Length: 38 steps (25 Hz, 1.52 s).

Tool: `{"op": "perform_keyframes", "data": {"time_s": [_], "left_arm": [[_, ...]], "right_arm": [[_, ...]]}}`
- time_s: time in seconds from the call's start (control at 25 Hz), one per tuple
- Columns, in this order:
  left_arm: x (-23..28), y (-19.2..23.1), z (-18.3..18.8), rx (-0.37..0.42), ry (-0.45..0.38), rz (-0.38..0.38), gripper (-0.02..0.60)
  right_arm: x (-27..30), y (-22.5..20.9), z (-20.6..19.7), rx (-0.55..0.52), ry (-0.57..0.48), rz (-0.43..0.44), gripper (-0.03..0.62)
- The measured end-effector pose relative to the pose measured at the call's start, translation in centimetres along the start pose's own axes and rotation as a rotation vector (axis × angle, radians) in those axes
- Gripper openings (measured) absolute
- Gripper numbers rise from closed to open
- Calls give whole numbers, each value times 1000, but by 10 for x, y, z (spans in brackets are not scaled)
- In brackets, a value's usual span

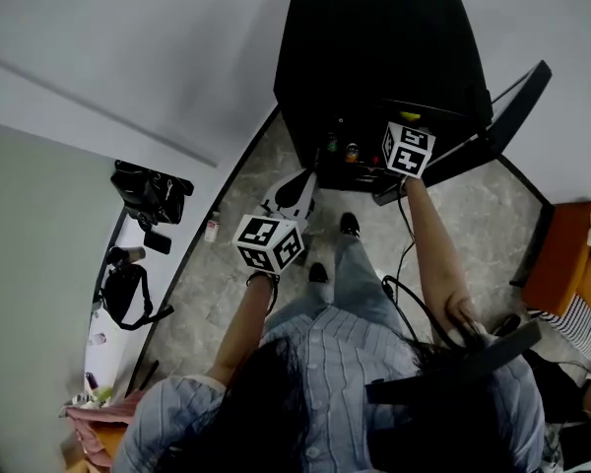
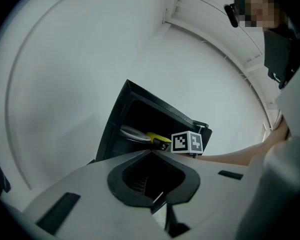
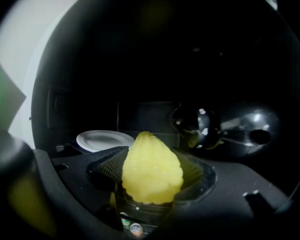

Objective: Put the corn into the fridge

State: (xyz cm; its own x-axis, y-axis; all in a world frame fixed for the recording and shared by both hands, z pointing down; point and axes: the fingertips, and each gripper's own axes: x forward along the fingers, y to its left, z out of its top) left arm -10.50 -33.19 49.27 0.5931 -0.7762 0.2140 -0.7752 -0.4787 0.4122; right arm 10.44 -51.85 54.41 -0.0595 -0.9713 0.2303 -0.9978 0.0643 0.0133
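Corn [image 3: 151, 169] is sitting inside the open black fridge [image 1: 374, 57], where my right tool [image 3: 152, 156] is pinching it. My left tool [image 2: 151, 156] is hovering outside the fridge, pressed together on nothing. A white plate [image 3: 104, 140] is lying in the fridge, left of the corn.

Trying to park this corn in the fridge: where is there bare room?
Bare room shows between the white plate at left and the shiny metal vessels at right, straight ahead of the corn. The right side looks crowded.
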Motion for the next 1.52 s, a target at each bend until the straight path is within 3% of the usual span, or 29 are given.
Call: {"op": "perform_keyframes", "data": {"time_s": [0.48,0.72,0.8,1.16,1.52], "left_arm": [[2,-4,-4,-16,-2,2,9],[8,-9,-4,-20,-7,0,9],[9,-9,-4,-21,-4,-1,9],[7,-7,-9,-25,6,5,9],[3,-9,-3,-17,2,8,9]], "right_arm": [[-33,0,5,37,-56,10,264],[-47,-8,-1,-17,-47,-52,262],[-48,-7,-3,-8,-37,-43,230],[-32,-7,0,20,-1,-28,225],[-26,-7,3,48,-29,-17,225]]}}
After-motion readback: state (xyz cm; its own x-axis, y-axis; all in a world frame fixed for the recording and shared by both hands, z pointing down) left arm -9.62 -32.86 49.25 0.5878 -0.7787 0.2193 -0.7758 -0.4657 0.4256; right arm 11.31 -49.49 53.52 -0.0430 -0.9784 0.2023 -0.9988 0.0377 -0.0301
